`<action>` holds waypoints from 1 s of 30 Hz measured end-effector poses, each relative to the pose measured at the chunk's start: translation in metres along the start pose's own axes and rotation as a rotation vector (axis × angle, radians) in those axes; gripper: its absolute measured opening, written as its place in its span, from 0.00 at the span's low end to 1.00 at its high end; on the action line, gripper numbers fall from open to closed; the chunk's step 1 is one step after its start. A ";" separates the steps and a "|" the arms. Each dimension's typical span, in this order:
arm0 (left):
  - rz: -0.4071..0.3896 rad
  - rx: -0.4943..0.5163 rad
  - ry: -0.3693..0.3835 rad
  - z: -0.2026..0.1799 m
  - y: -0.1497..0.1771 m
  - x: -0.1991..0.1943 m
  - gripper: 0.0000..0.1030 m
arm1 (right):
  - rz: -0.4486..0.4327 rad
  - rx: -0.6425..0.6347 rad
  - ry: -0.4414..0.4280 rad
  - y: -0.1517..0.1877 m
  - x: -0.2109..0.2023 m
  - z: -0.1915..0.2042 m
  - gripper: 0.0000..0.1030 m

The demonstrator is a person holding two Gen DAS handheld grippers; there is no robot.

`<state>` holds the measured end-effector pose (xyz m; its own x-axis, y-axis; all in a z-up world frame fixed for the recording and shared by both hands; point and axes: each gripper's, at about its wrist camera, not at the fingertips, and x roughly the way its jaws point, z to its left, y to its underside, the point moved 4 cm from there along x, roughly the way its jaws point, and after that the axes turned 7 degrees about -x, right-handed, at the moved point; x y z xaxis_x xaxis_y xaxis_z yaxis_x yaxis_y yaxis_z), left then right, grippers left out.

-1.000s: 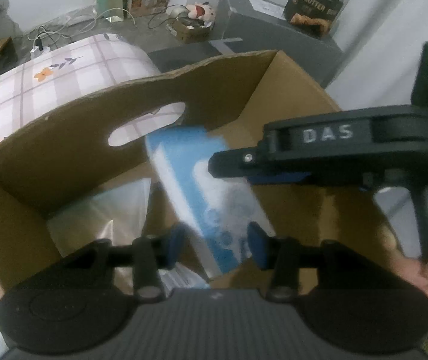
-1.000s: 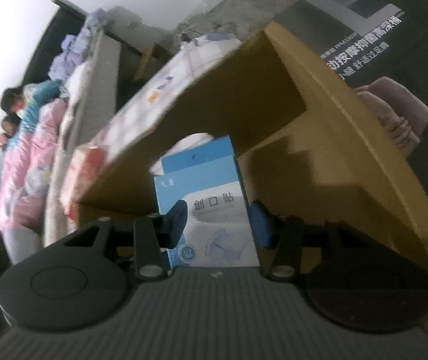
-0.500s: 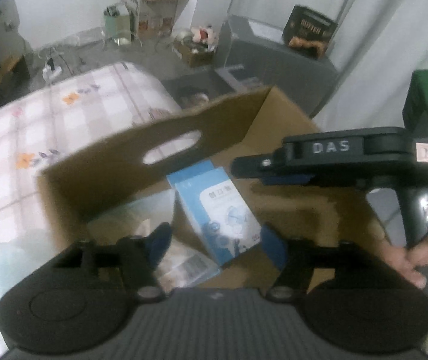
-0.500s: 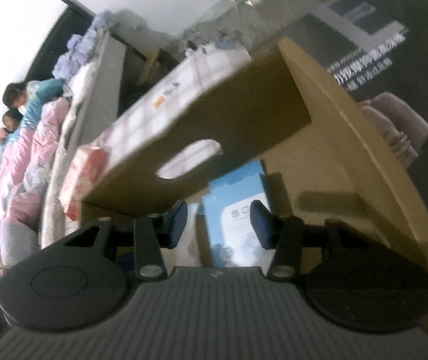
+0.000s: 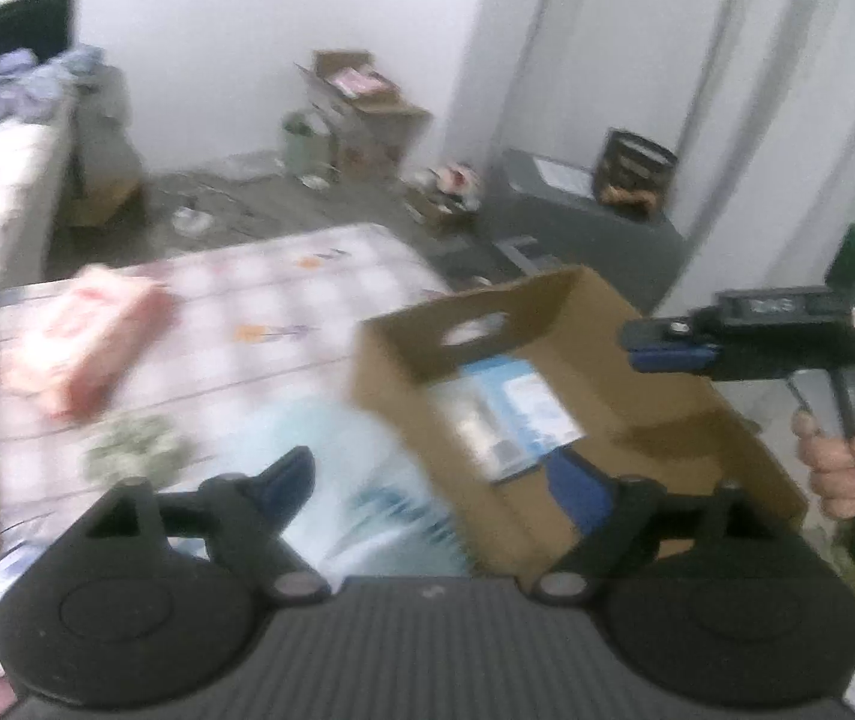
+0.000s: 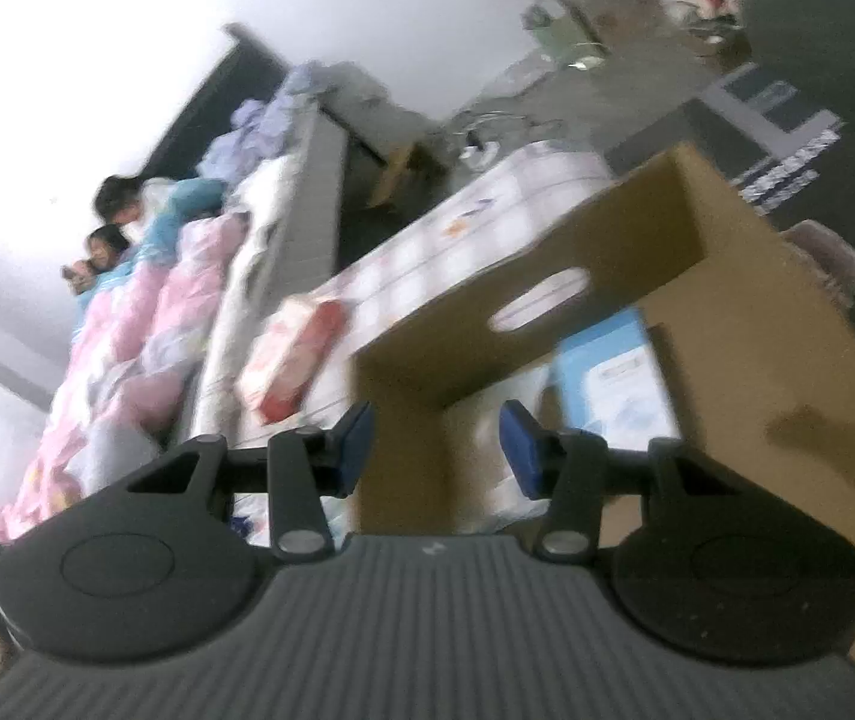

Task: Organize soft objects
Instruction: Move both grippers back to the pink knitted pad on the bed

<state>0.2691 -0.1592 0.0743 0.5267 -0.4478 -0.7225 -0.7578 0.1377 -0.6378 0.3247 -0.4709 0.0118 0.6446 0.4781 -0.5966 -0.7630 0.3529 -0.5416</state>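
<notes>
Left gripper (image 5: pixel 427 483): jaws wide apart, empty, above the near box corner.
Right gripper (image 6: pixel 436 441): jaws apart, empty, straddling the box's near wall edge.
Cardboard box (image 5: pixel 655 360): on the bed, open top.
Blue-and-white pack (image 5: pixel 511 414): lies inside the box.
Pink pack (image 5: pixel 79 348): on the checked bedspread (image 5: pixel 283 312), well apart from the box.
Next step, judged: fetch the pink pack; grip across its narrow side, squeeze lightly.

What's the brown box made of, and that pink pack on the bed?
The brown box looks like plain matte cardboard: thin stiff walls with a cut-out handle hole. The pink pack is blurry; it seems wrapped in shiny plastic film, probably soft inside, but I can't be sure.
</notes>
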 end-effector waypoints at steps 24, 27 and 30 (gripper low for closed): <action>-0.203 -0.161 -0.330 0.170 0.137 -0.105 0.85 | 0.330 -0.204 -0.318 0.111 0.118 0.234 0.47; -0.216 -0.187 -0.323 0.176 0.149 -0.106 0.84 | 0.358 -0.177 -0.331 0.117 0.137 0.243 0.48; -0.225 -0.202 -0.335 0.182 0.161 -0.106 0.84 | 0.383 -0.170 -0.345 0.125 0.154 0.253 0.49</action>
<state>0.1615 0.0711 -0.0003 0.7572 -0.1316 -0.6398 -0.6528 -0.1200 -0.7479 0.3159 -0.1499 0.0018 0.2468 0.7931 -0.5569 -0.9031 -0.0201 -0.4289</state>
